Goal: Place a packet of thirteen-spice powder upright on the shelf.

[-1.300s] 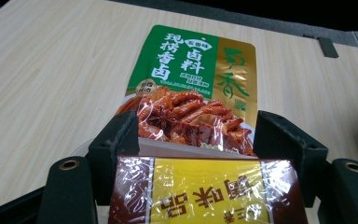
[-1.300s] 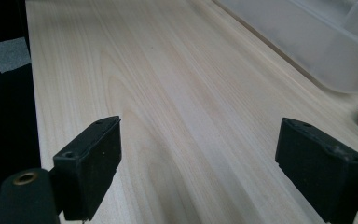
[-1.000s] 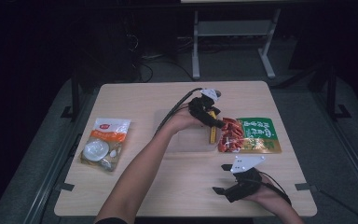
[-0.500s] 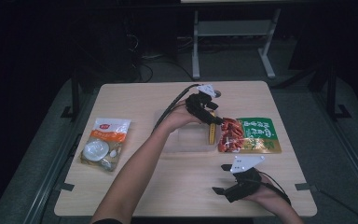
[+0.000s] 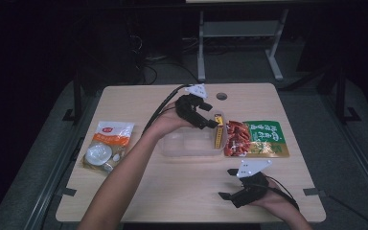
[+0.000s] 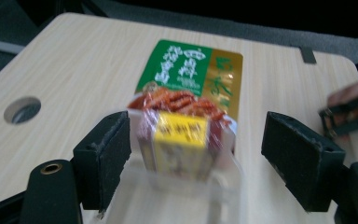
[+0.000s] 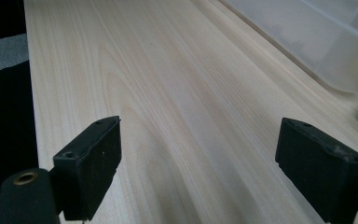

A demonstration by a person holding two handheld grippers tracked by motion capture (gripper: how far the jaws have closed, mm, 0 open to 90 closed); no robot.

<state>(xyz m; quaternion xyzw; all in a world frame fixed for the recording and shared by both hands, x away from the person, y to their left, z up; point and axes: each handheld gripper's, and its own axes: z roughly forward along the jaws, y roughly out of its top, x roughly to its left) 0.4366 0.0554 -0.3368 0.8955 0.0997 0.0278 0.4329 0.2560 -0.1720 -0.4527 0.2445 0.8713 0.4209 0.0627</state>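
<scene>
Since a second ago, left gripper (image 5: 210,120) has drawn back slightly from the yellow packet (image 6: 181,142), jaws wide, empty; packet stands on edge against the right end wall of the clear plastic container (image 5: 187,148), likely just released. Right gripper (image 5: 230,184) rests open on bare table (image 5: 163,196). Green-and-red snack bag (image 5: 261,139) touches the container's right side; room remains leftward.

The surface (image 5: 139,191) carries 1 clear tray (image 5: 187,146), 1 yellow box (image 5: 217,136) standing in that tray, 1 green-and-red pouch (image 5: 258,139) and 1 white-and-orange pouch (image 5: 106,146). There are 2 tongs: the left tongs (image 5: 210,120) and the right tongs (image 5: 226,184). The surface has 1 round hole (image 5: 221,96).
</scene>
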